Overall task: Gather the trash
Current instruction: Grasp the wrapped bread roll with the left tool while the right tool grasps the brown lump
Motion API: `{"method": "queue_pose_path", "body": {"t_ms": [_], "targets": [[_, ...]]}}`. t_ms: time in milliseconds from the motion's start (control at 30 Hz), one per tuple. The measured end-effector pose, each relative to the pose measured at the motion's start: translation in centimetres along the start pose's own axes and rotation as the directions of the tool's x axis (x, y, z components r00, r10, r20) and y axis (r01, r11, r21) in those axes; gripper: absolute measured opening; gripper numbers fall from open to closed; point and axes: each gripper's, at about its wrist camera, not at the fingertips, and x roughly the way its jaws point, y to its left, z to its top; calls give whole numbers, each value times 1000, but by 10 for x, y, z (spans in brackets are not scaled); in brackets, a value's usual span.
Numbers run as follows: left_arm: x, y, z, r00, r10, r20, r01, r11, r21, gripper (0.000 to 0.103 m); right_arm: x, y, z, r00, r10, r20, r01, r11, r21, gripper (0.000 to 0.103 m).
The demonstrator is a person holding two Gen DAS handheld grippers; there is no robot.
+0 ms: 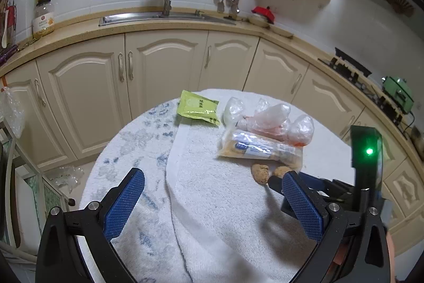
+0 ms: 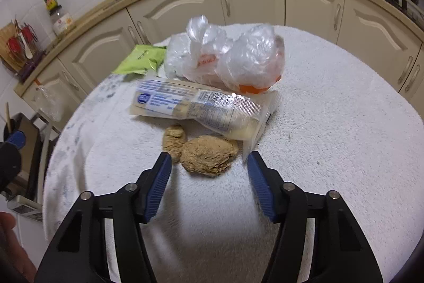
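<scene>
the right gripper [image 2: 209, 163], jaws spread, sat low around the big brown crumbly lump [image 2: 210, 156] to pinch it; the left gripper [image 1: 212, 184] waited spread wide.

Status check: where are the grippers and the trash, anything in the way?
Right gripper open, jaws either side of the larger brown lump, pads not touching. Left gripper open, empty over the towel. Clear wrapper lies right behind the lump.

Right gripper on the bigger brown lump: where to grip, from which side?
Grip the bigger brown lump across its short middle, coming down from the near side with the right gripper. It lies flat on the towel, touching the smaller lump, wrapper just behind.
</scene>
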Motion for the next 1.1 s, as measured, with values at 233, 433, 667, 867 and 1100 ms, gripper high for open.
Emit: {"method": "queue_pose_path", "body": {"t_ms": [233, 433, 667, 867, 1100], "targets": [[33, -11, 9, 1000, -10, -19, 11, 999, 45, 102, -3, -12, -1, 999, 32, 19, -32, 999, -15, 47], [68, -32, 22, 999, -29, -44, 35, 989, 146, 102, -15, -28, -9, 1000, 21, 11, -21, 1000, 1, 47], [109, -55, 32, 996, -40, -78, 60, 962, 265, 102, -23, -38, -13, 999, 39, -31, -40, 999, -32, 47], [131, -68, 36, 995, -53, -83, 76, 949, 306, 102, -31, -46, -21, 997, 49, -51, -51, 998, -34, 46], [139, -81, 31, 992, -76, -99, 106, 932, 347, 102, -19, -37, -13, 999, 47, -18, -47, 999, -8, 48]]}}
